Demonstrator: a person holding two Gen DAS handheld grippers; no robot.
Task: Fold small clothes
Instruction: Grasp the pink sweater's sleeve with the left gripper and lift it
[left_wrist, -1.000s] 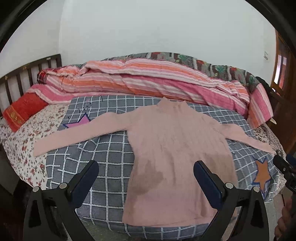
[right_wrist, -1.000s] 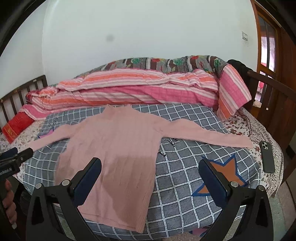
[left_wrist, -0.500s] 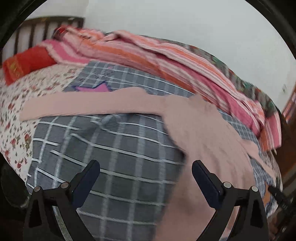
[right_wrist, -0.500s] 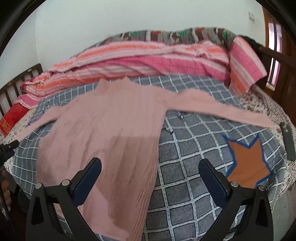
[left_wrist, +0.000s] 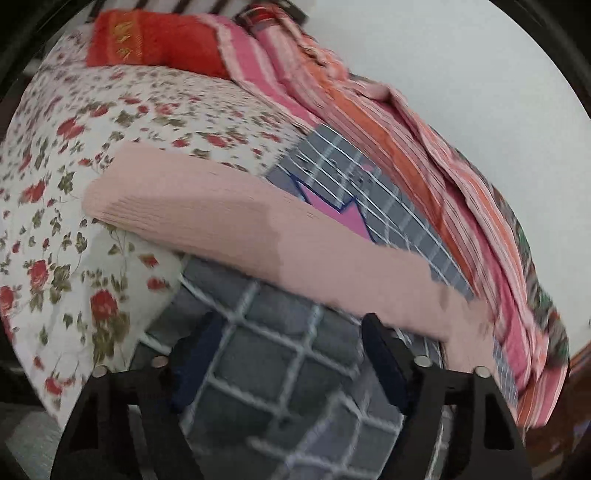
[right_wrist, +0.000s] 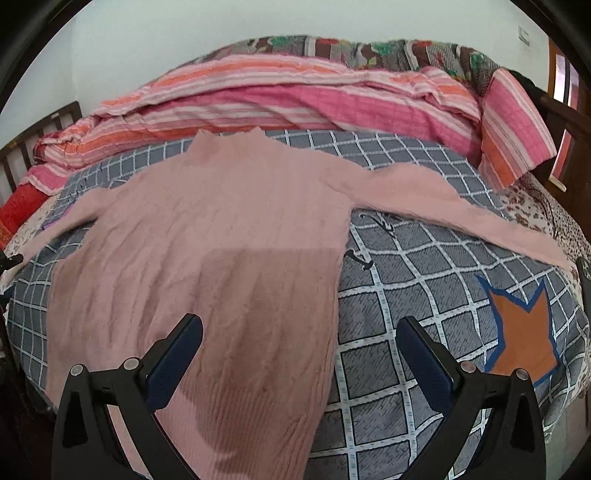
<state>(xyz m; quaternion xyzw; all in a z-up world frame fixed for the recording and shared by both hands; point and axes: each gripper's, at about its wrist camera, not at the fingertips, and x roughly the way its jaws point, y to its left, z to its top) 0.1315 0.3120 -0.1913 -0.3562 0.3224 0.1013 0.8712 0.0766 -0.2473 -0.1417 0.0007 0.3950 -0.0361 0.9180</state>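
Currently the left gripper (left_wrist: 284, 354) is pitched downward and rolled, so the bed is seen tilted in its view. Its jaws are closing; only checked blanket (left_wrist: 280, 373) is seen between them, nothing gripped. Just beyond the jaw tips the pink sweater's sleeve (left_wrist: 229, 225) is laid diagonally, cuff end up-left of the jaws over the floral sheet (left_wrist: 74, 266), the other end running down-right past the right finger. Whether the right finger touches the sleeve cannot be told; the frame is blurred. Further out a red pillow (left_wrist: 155, 40) and the striped quilt (left_wrist: 388, 147) are seen.

The right gripper (right_wrist: 299, 332) is also pitched downward, roughly level in roll, jaws spread wide and released. The pink sweater (right_wrist: 221, 236) is spread flat on the blanket; its lower body lies between and under the jaws, the side edge falling inside the gap nearer the right finger. An orange star patch (right_wrist: 524, 332) is seen right of the right finger. Beyond the jaws, the collar points toward the quilt, one sleeve extended far right, the other far left.
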